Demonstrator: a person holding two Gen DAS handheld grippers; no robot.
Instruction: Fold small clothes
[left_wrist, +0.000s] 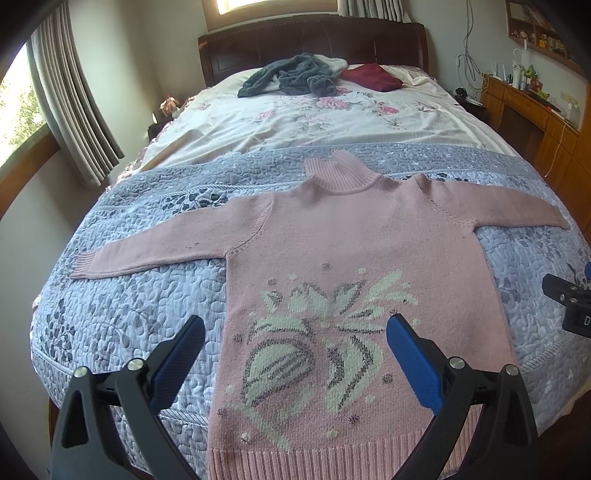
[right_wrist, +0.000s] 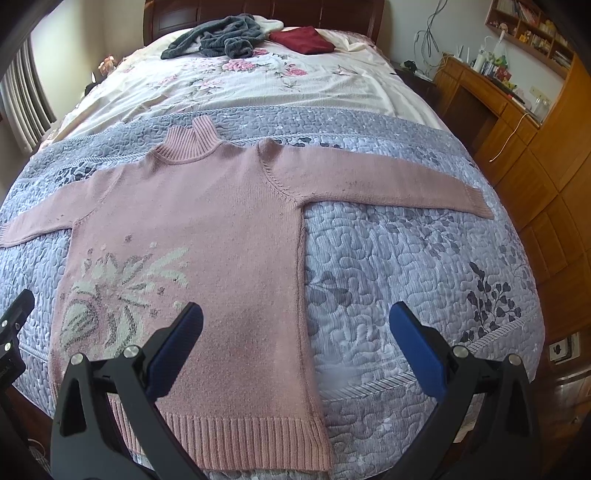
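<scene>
A pink knit turtleneck sweater (left_wrist: 354, 236) lies flat on the grey quilted bedspread (left_wrist: 140, 295), sleeves spread out to both sides, a pale floral pattern on its lower front. My left gripper (left_wrist: 295, 325) hovers open above the sweater's lower left part, nothing between its blue pads. The right wrist view shows the same sweater (right_wrist: 207, 221) with its right side seam between the fingers. My right gripper (right_wrist: 295, 314) is open above the lower right edge, holding nothing. The right gripper's body (left_wrist: 569, 299) peeks in at the left view's right edge.
A grey garment (left_wrist: 291, 75) and a dark red folded cloth (left_wrist: 371, 76) lie near the dark wooden headboard (left_wrist: 314, 40) on a floral sheet (left_wrist: 314, 118). A wooden desk and cabinets (right_wrist: 524, 147) stand on the right. Curtains and a window (left_wrist: 55, 103) are on the left.
</scene>
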